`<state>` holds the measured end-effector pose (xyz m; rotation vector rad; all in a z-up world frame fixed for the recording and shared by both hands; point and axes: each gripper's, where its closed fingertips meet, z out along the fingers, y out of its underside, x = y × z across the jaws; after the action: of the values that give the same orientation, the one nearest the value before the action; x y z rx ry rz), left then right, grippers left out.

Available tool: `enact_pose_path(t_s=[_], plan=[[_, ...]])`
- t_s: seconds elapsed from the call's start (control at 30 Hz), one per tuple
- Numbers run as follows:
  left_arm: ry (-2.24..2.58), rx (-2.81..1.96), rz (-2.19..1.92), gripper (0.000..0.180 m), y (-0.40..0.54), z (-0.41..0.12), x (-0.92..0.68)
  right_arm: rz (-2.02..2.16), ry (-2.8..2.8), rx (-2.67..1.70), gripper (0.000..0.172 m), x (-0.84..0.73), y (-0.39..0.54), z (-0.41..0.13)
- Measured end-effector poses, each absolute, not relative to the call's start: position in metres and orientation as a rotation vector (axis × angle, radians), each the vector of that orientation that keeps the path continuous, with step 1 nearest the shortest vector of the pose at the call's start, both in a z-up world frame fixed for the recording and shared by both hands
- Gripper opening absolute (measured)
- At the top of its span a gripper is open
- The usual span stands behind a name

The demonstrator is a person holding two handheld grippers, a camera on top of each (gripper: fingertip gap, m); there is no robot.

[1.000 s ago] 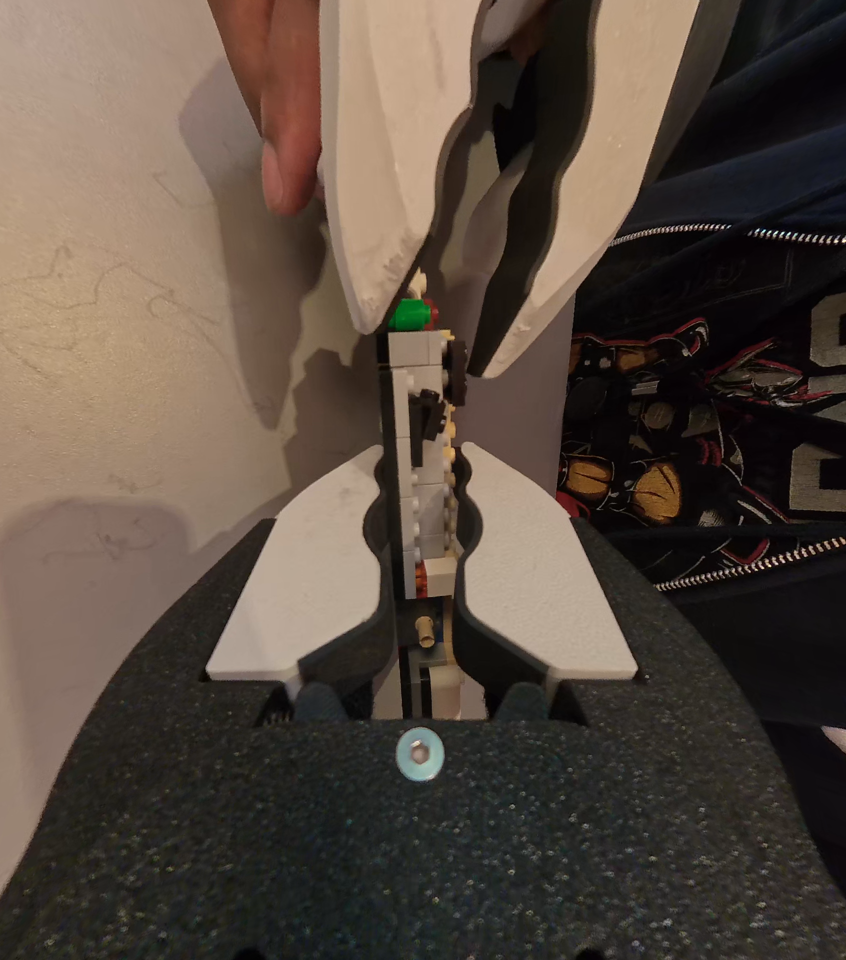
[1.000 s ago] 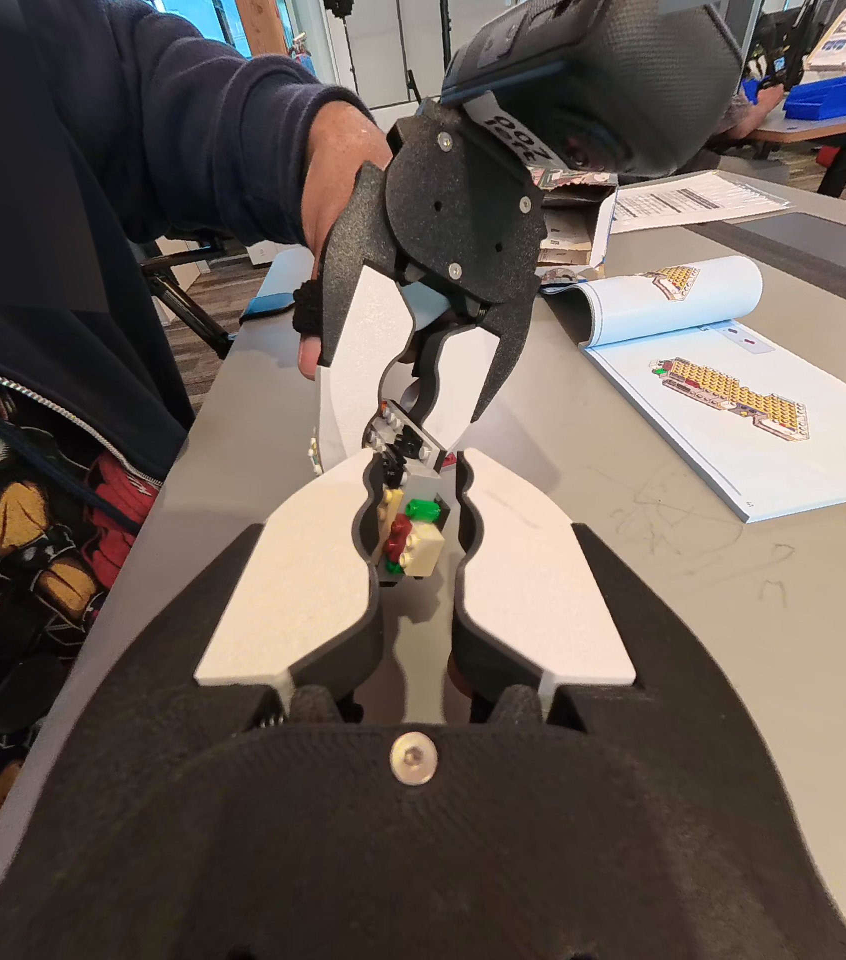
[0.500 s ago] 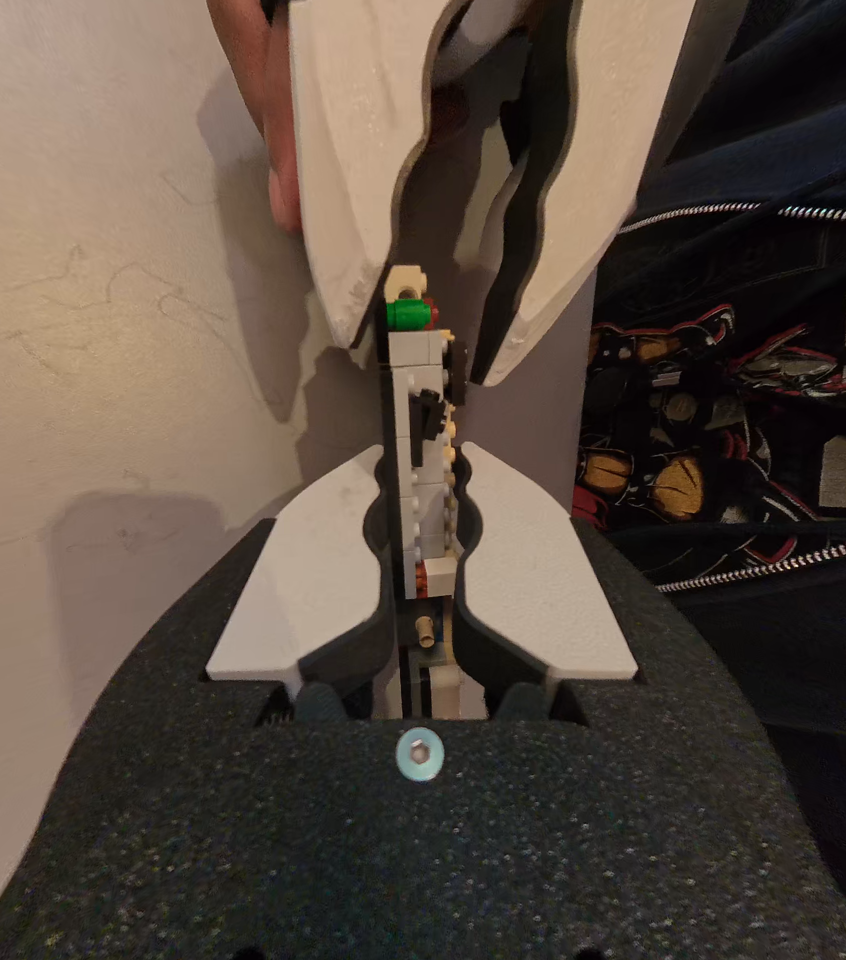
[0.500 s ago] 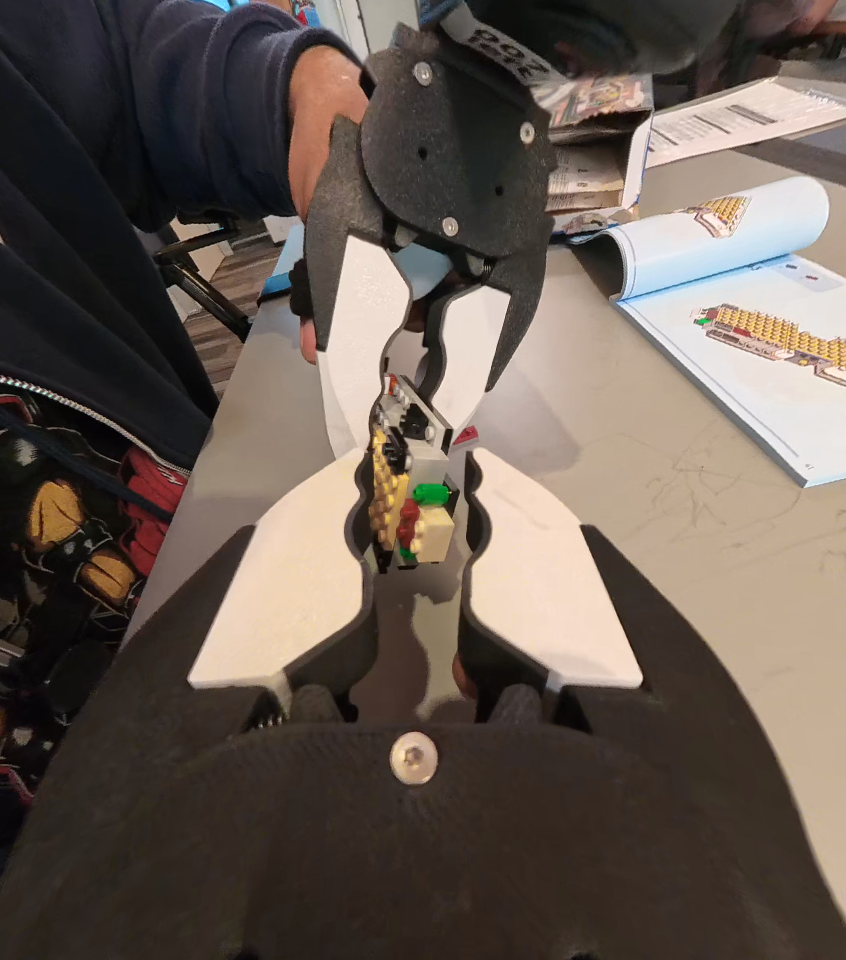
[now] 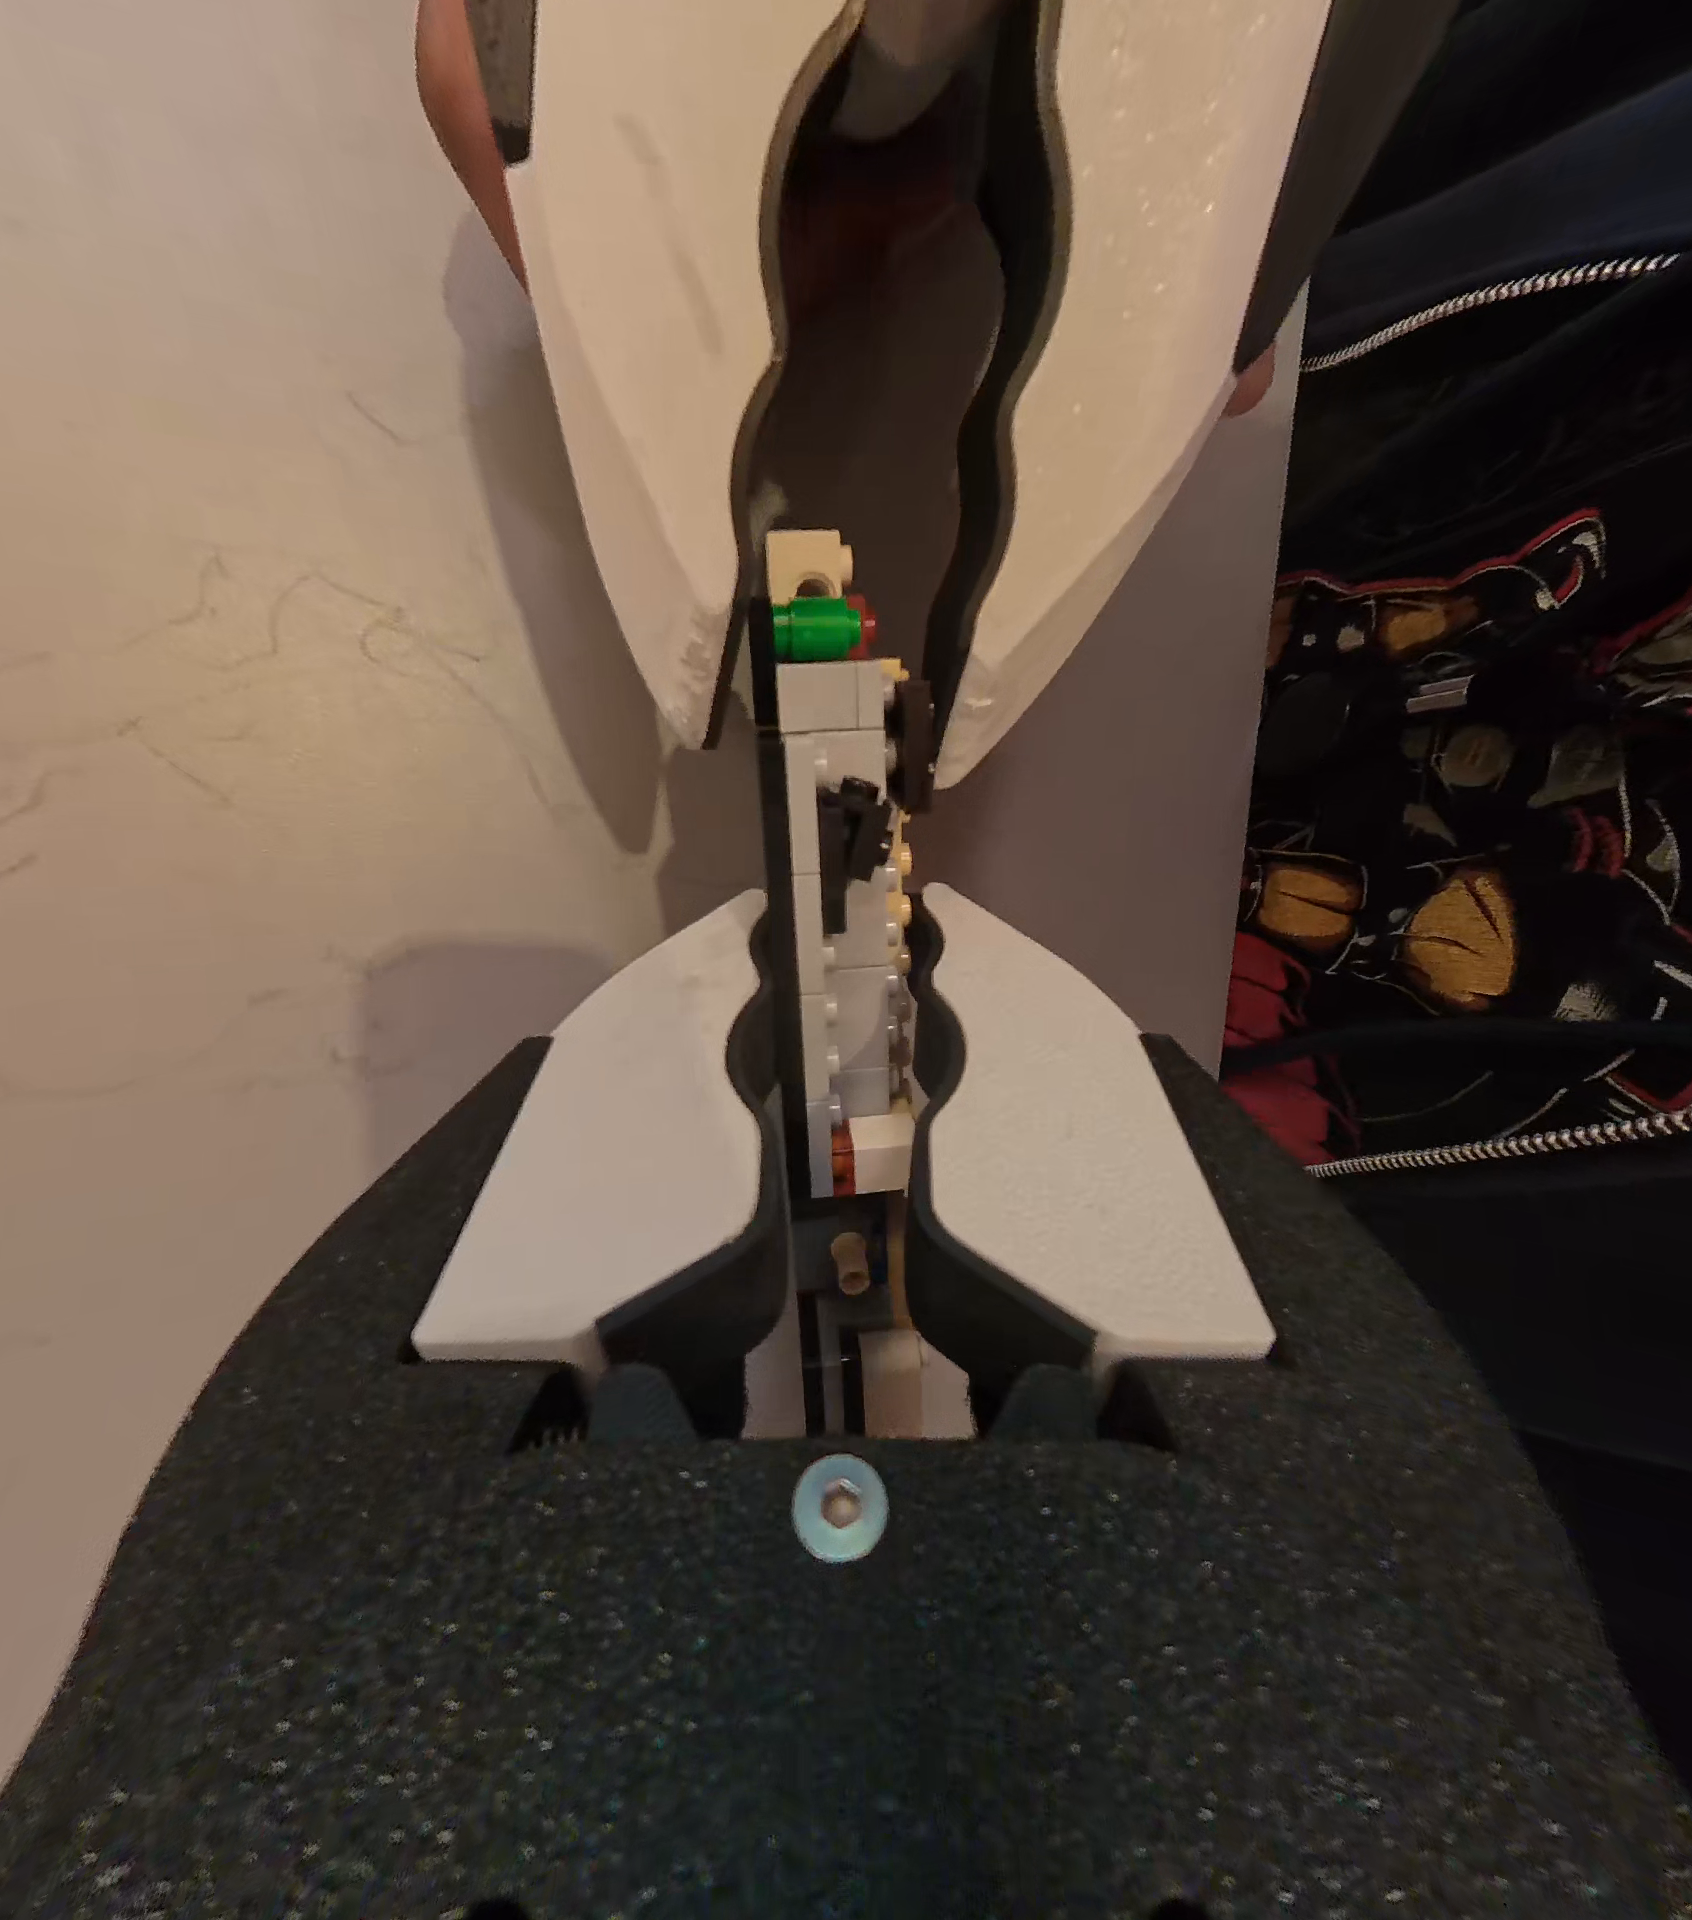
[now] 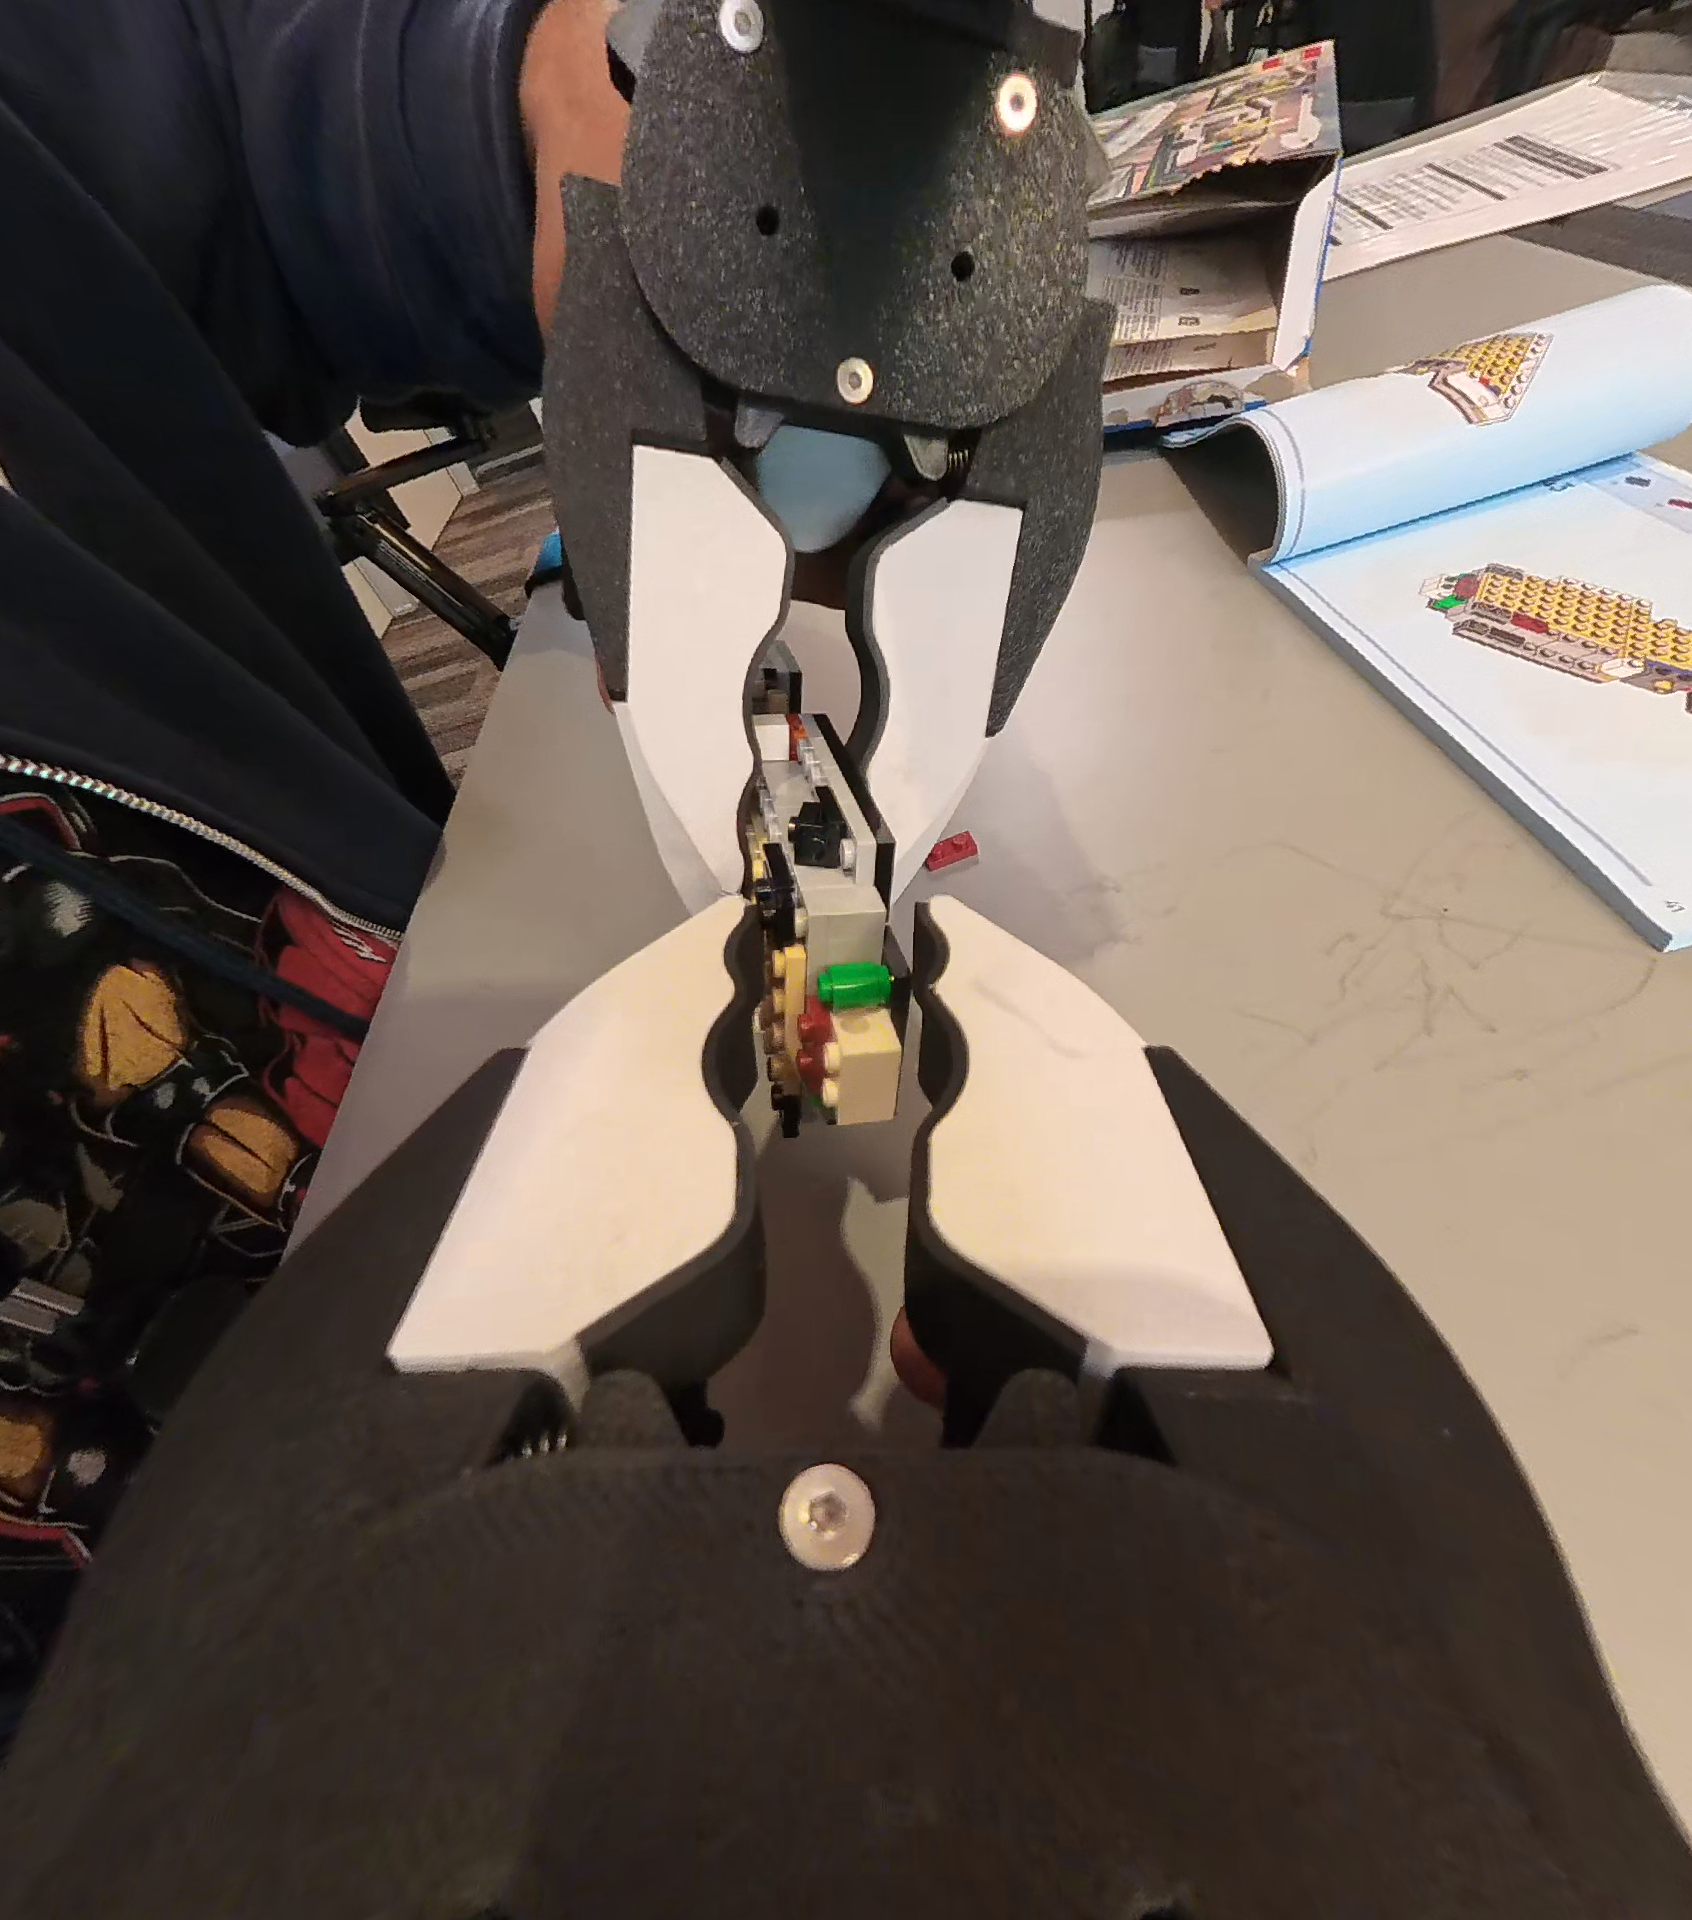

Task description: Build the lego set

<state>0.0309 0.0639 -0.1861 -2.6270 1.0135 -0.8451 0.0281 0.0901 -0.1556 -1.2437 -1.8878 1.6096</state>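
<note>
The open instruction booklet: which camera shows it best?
The right wrist view: the open instruction booklet lies in plain sight on the grey table, right of both grippers. The left wrist view shows none of it, only table, clothing and the brick model.

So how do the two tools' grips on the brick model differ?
The left tool holds the brick model deep, most of its length between its fingers; the right tool takes only the end with the green stud. The left tool faces the person's jacket; the right tool faces the open booklet. Both close on the same model.
</note>
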Motion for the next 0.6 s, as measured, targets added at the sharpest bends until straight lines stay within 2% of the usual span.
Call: enact_pose_path(t_s=[0.6], plan=[[1.089,-2.635,-0.759,0.022,0.0603,-0.1868,0.0280,1.572,-1.926,-1.183,0.025,0.0299,0.0873,-0.1571]])
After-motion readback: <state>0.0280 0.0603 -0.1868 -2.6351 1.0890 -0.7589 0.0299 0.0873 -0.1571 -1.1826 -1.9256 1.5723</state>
